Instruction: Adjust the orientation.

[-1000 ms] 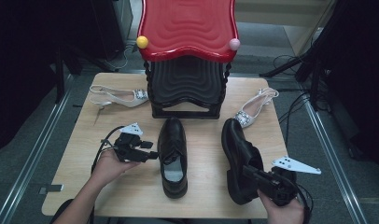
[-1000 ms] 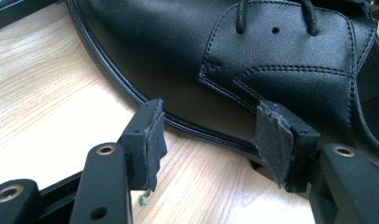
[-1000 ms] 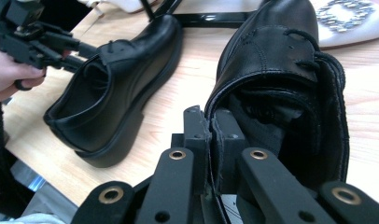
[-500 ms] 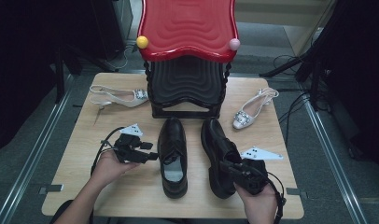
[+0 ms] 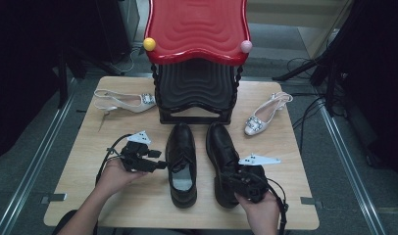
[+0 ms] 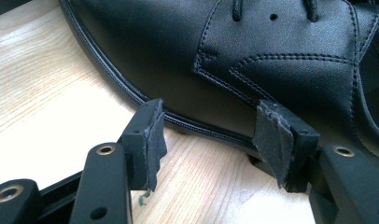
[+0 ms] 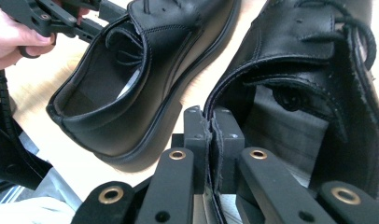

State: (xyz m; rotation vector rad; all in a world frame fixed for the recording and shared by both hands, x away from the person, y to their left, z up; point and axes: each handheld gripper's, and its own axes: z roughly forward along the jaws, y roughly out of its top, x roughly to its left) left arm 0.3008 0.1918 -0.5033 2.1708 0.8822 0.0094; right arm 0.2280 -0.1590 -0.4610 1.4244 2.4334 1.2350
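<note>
The right tool is clamped on the rim of the right black shoe near its heel, one pad inside the shoe and one outside; in the right gripper view the two pads meet on the leather edge. From above, the hand and tool body hide the heel of that shoe. It stands on the worktop just beside the left black shoe, both toes pointing at the black and red stand. The left tool sits with its jaws apart against the outer side of the left shoe; in the left gripper view the pads reach the sole's welt with bare wood between them, and whether they touch it is hard to tell. The shoe's toe and heel are cut off there. No writing is readable on either shoe. Two pale slingback shoes lie well apart, one either side of the stand. Bare worktop lies left of the left hand and along the near edge.
</note>
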